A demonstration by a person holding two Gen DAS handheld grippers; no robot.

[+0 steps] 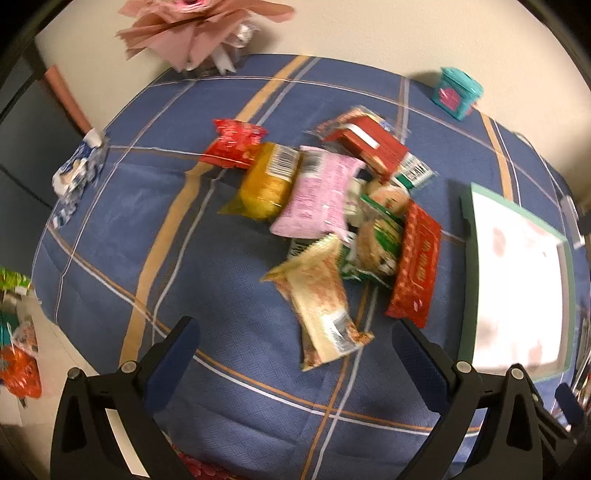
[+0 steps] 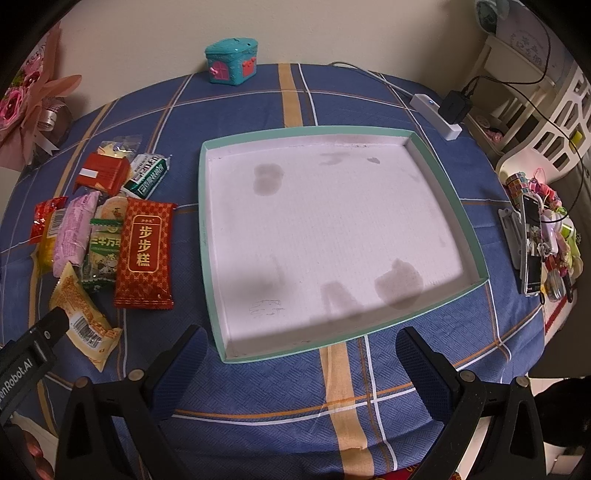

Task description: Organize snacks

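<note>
A pile of several snack packs lies on the blue plaid tablecloth (image 1: 110, 229). It holds a cream pack (image 1: 321, 306), a red pack with gold letters (image 1: 415, 264), a pink pack (image 1: 317, 195), a yellow pack (image 1: 267, 182) and a red box (image 1: 369, 144). My left gripper (image 1: 295, 332) is open and empty, hovering just in front of the cream pack. The shallow white tray with a mint rim (image 2: 448, 192) has nothing in it and lies right of the pile. My right gripper (image 2: 301, 343) is open and empty at the tray's near edge. The pile shows at left in the right wrist view, with the red pack (image 2: 144, 251).
A teal toy house (image 2: 232, 61) stands at the table's far edge. A pink paper bouquet (image 1: 195, 33) is at the far left corner. A power strip (image 2: 437, 114), a phone (image 2: 532, 243) and small trinkets sit along the right side. A blue-white wrapper (image 1: 79, 170) lies at the left edge.
</note>
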